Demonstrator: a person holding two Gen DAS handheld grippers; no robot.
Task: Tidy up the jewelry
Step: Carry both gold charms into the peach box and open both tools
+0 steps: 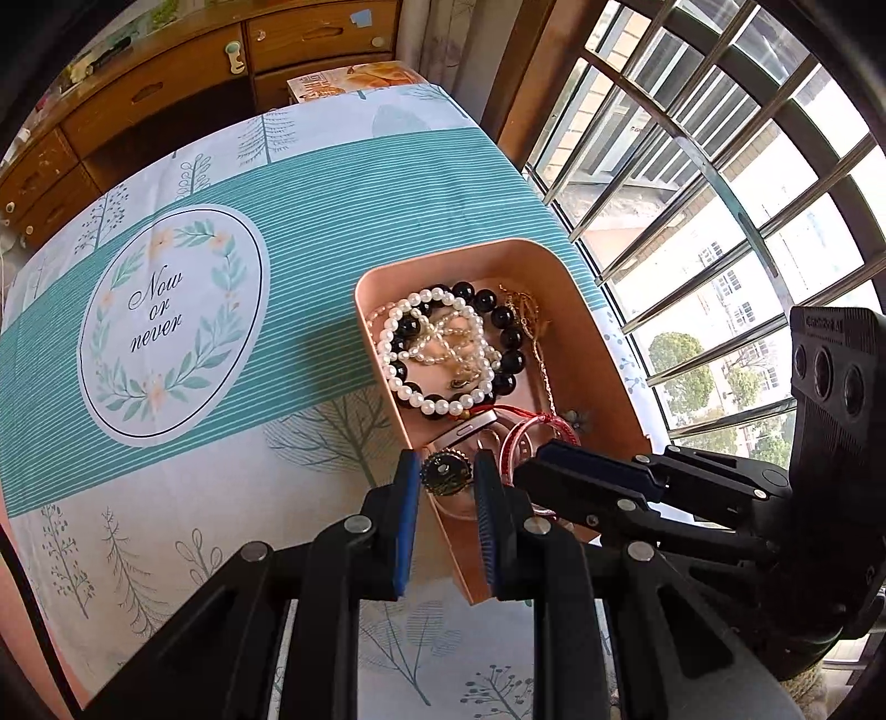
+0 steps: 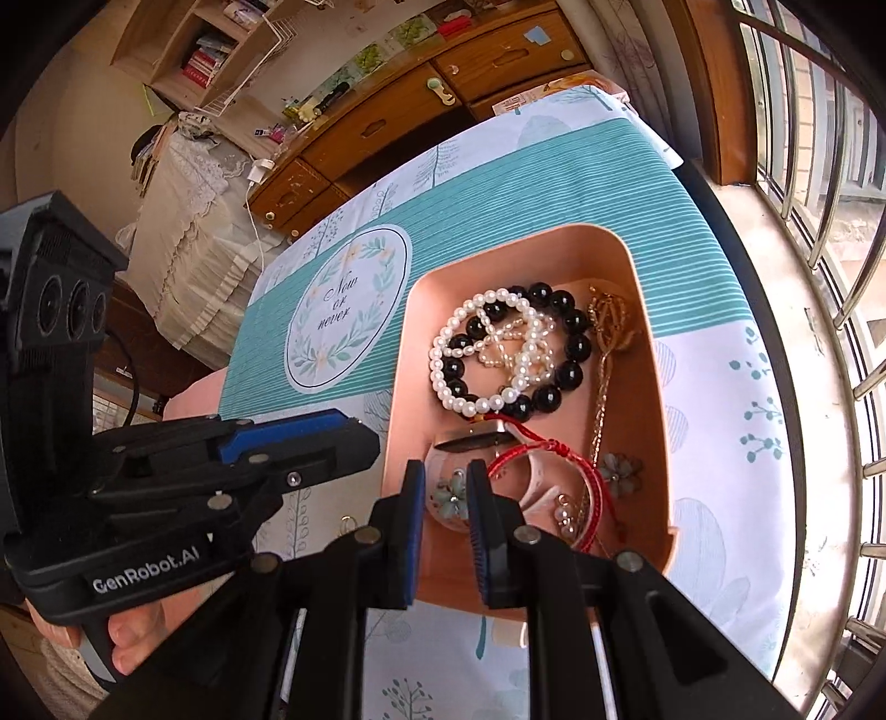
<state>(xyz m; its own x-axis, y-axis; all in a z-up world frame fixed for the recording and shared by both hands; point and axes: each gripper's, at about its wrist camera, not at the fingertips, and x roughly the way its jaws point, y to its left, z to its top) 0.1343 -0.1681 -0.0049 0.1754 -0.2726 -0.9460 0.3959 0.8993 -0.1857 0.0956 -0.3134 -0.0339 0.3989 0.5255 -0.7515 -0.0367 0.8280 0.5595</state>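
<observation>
Tablecloth (image 1: 332, 183) bare | left claw (image 1: 446, 471) grips brooch (image 1: 444, 472) | right claw (image 2: 446, 493) nearly closed, empty

A home bedroom: wooden dresser (image 2: 387, 119), bookshelf (image 2: 205, 50), lace-covered bed (image 2: 188, 221), barred window (image 1: 720, 166).

Two black plastic grippers: the left gripper (image 1: 446, 523) and right gripper (image 2: 446, 531) each have blue ribbed pads (image 1: 408, 526), silver round screws (image 2: 367, 535) and white "GenRobot.AI" lettering (image 2: 145, 566) on the body.
</observation>
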